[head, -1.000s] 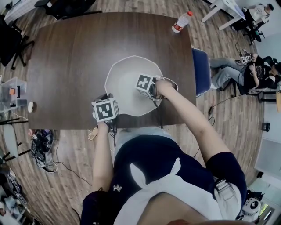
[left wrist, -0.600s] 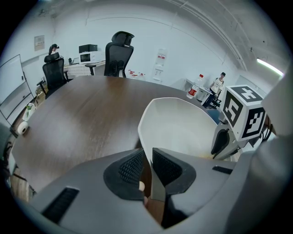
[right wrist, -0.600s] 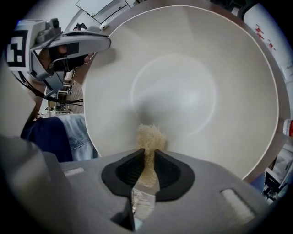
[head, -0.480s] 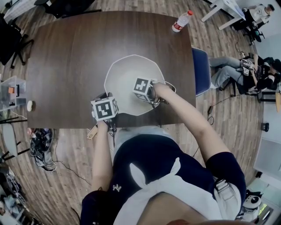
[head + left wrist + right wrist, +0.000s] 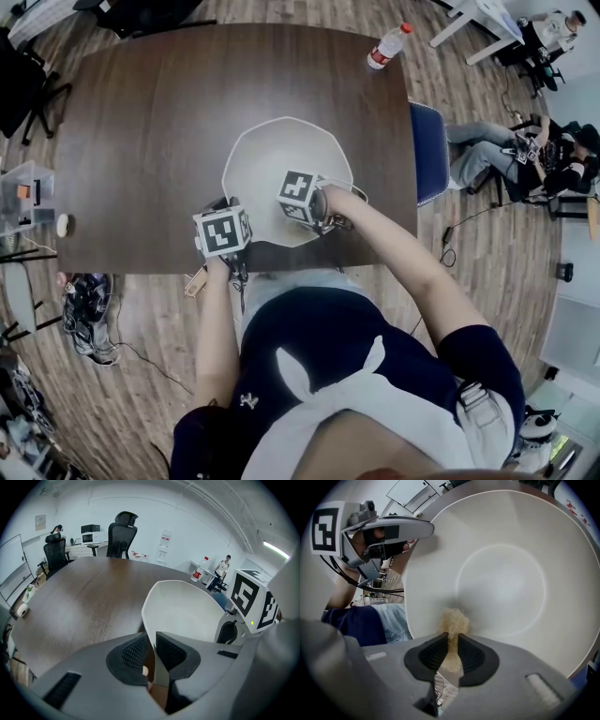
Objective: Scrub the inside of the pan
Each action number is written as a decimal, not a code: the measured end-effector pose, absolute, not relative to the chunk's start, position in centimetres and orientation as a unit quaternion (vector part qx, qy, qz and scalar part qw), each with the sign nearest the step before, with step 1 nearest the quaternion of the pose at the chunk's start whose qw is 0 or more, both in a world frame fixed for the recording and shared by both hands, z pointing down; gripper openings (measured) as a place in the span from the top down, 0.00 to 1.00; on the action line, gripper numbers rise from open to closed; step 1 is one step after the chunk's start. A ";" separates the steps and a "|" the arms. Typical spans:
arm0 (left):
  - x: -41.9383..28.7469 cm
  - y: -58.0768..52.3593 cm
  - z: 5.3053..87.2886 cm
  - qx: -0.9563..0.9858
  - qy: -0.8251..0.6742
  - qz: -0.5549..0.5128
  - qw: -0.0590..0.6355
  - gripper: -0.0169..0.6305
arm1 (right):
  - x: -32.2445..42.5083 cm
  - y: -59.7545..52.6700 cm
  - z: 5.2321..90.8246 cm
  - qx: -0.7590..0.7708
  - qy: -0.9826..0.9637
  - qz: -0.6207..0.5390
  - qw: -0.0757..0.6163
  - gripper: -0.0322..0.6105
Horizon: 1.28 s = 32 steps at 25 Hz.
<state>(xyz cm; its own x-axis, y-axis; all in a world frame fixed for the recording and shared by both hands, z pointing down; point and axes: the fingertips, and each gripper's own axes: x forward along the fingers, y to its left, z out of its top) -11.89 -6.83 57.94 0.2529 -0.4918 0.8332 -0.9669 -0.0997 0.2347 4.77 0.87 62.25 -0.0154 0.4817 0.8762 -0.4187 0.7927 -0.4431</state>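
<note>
Two grippers are working on the white pan (image 5: 272, 150), which is sitting on the dark wooden tabletop (image 5: 141, 122) close to its near edge, right of the middle. The left gripper (image 5: 151, 651) is clamping the pan's near-left rim, its jaws closed on the thin wall. The right gripper (image 5: 452, 652) is reaching inside the pan, pinching a tan scrubbing pad (image 5: 453, 619) whose tuft is pressing against the inner wall near the rim. A plastic bottle (image 5: 387, 45) is standing at the far right corner
</note>
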 end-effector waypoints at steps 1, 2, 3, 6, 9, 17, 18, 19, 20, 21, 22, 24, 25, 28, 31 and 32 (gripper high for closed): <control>-11.9 -6.9 58.0 0.681 -0.535 0.293 0.405 0.87 | 4.3 1.0 62.2 -0.026 -0.640 0.320 0.698 0.85; -12.0 -6.9 58.0 0.681 -0.535 0.292 0.406 0.87 | 3.9 1.1 62.2 -0.027 -0.644 0.318 0.695 0.85; -12.0 -6.9 58.0 0.681 -0.534 0.291 0.408 0.87 | 3.5 1.2 62.2 -0.027 -0.649 0.315 0.693 0.85; -11.9 -6.8 57.9 0.680 -0.533 0.290 0.411 0.87 | 2.5 1.5 61.9 -0.028 -0.660 0.308 0.685 0.85; -11.8 -6.8 57.9 0.680 -0.532 0.291 0.411 0.87 | 1.7 1.6 61.8 -0.030 -0.670 0.305 0.676 0.85; -11.7 -6.8 58.1 0.681 -0.530 0.294 0.411 0.87 | 0.0 1.8 61.9 -0.021 -0.695 0.325 0.641 0.85; -11.7 -6.8 58.1 0.681 -0.529 0.295 0.412 0.87 | -0.3 1.8 61.9 -0.020 -0.699 0.329 0.634 0.85; -11.6 -6.8 58.0 0.680 -0.529 0.295 0.413 0.87 | -0.5 1.7 61.8 -0.018 -0.704 0.332 0.627 0.85; -11.6 -6.8 58.0 0.680 -0.529 0.295 0.414 0.87 | -0.8 1.6 61.8 -0.017 -0.710 0.332 0.621 0.85; -11.5 -6.9 58.0 0.680 -0.529 0.295 0.414 0.87 | -1.1 1.4 61.8 -0.015 -0.717 0.328 0.615 0.85; -11.5 -7.0 58.0 0.680 -0.529 0.295 0.414 0.87 | -1.4 1.1 61.7 -0.013 -0.724 0.321 0.610 0.85; -11.4 -7.1 57.9 0.681 -0.529 0.295 0.411 0.87 | -2.2 0.7 61.7 -0.008 -0.740 0.298 0.602 0.85; -11.4 -7.1 58.0 0.682 -0.529 0.295 0.411 0.87 | -2.6 0.5 61.7 -0.007 -0.749 0.285 0.598 0.85; -11.4 -7.0 57.9 0.682 -0.527 0.293 0.413 0.87 | -3.9 -0.1 61.8 -0.002 -0.770 0.245 0.589 0.85; -11.6 -7.1 58.0 0.683 -0.525 0.291 0.415 0.87 | -4.5 -0.7 61.9 -0.001 -0.778 0.205 0.594 0.85; -11.6 -7.2 58.0 0.684 -0.525 0.290 0.416 0.87 | -4.7 -1.0 62.0 0.000 -0.780 0.191 0.596 0.85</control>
